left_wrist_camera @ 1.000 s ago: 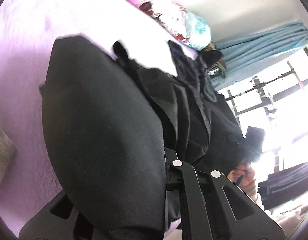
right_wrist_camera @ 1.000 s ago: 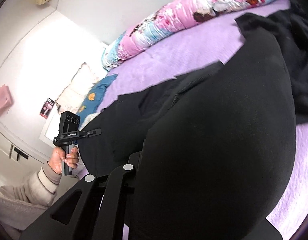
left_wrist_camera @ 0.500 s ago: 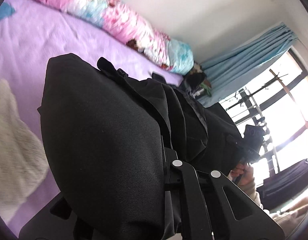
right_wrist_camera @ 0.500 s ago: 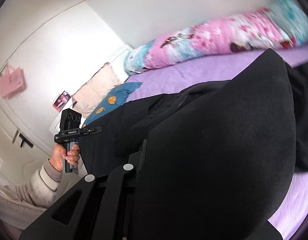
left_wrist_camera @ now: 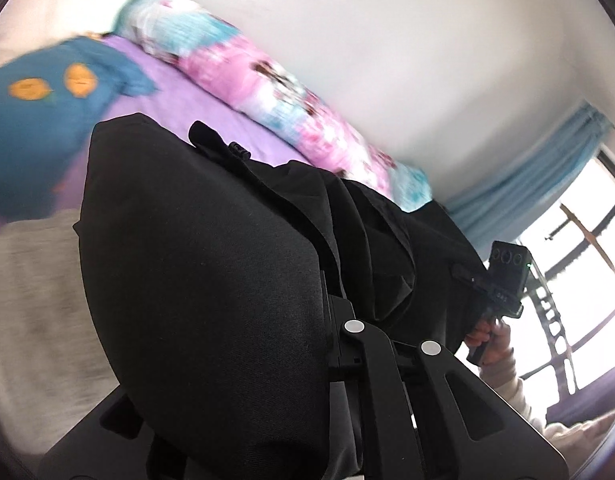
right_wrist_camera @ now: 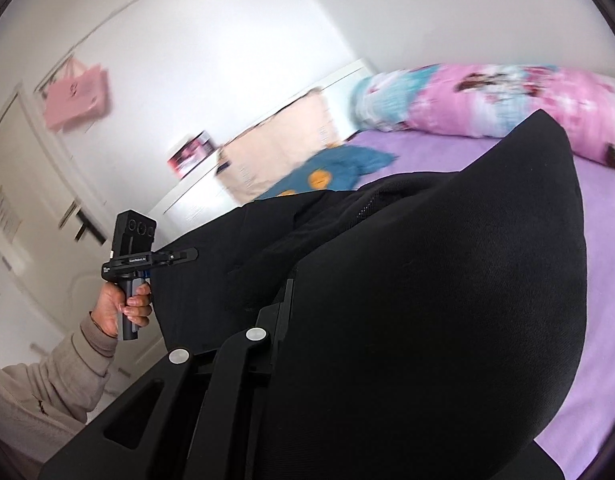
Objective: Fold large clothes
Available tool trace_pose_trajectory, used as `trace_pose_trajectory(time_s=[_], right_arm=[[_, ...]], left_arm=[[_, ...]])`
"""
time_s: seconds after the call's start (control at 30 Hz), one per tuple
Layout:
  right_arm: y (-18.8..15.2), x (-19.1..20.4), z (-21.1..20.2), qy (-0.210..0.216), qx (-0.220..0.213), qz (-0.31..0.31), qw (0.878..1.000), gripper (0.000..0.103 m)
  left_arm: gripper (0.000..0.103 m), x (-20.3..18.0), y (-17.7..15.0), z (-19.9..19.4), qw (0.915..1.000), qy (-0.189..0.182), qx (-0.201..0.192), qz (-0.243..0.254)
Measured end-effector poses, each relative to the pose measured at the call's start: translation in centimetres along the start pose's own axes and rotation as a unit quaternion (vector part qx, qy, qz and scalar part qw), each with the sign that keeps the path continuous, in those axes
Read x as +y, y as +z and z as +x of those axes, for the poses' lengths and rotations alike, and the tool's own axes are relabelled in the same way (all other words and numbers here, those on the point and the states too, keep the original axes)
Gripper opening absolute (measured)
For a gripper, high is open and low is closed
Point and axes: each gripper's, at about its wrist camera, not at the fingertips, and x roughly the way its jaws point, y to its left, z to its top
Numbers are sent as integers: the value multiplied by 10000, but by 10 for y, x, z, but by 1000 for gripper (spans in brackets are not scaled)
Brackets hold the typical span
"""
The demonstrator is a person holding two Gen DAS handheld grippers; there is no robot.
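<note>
Both hand-held grippers are clenched on one black garment (left_wrist_camera: pixel 211 280), which hangs stretched between them above the purple bed (right_wrist_camera: pixel 603 240). The left hand-held gripper (right_wrist_camera: pixel 183 256) pinches one edge of the cloth, and the right hand-held gripper (left_wrist_camera: pixel 463 274) pinches the opposite edge. A floral bolster (left_wrist_camera: pixel 275 92) lies beyond the garment along the wall.
</note>
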Motion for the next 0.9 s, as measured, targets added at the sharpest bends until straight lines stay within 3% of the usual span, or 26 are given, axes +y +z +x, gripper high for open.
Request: trace_pose_trajectory(time_s=[0.3,0.53,0.67,0.8,0.87,0.9], right_arm=[[24,34,159,634,648,-264,9955,8],[-3,21,259,625,1195,-243,9906,9],[-45,-33,292,334,1433,249,9888,8],[-88,-76,305,211,1831,678,9805,11],[-95,-79,306,197,1808,756,9804,12],[-95,-77,305,155,1788,738,9810,12]], left_arm=[[7,109,-29,-95,9952,669,-480,-523],[8,207,-71,-97,9884,1019,-388,-1062],[9,265,-112,-74,9787,1267,-287,-1591],[24,298,-147,-54,9754,1275,-128,-1791],[33,293,-149,-49,9752,1524,-29,-1608],[42,289,-149,-48,9730,1773,-8,-1476]])
